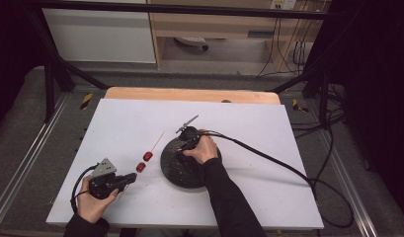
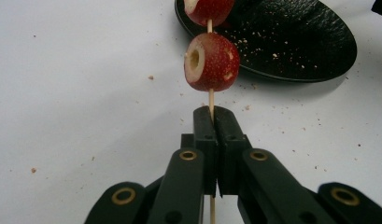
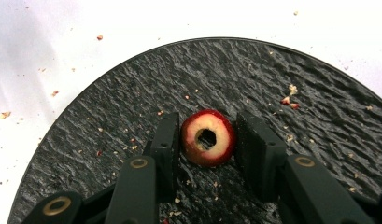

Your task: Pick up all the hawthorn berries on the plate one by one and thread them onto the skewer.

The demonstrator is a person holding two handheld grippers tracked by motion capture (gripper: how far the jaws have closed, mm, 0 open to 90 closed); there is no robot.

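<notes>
- Skewer work: the left claw point(image 2: 213, 114) is clenched on the bare lower end of a thin wooden skewer point(image 2: 210, 98). This keeps the stick steady and leaves its pointed far end free.
- Two cored red round fruits are already threaded on it. In the left gripper view the nearer one point(image 2: 212, 63) sits at upper centre, and the second point(image 2: 209, 9) is cut off by the top edge.
- In the high view the skewer point(image 1: 155, 144) slants up and right from the left claw point(image 1: 132, 177), low over the white bench point(image 1: 249, 197) and just left of the plate.
- The round black slate-textured plate point(image 3: 132, 93) serves as the supply dish.
- The right claw point(image 3: 207, 135) is closed around a third cored red fruit point(image 3: 217, 152) at centre frame. The pads press its two sides, so the bored hole faces outward, probably ready to meet the stick's tip.
- Crumbs dot the plate and the bench.
</notes>
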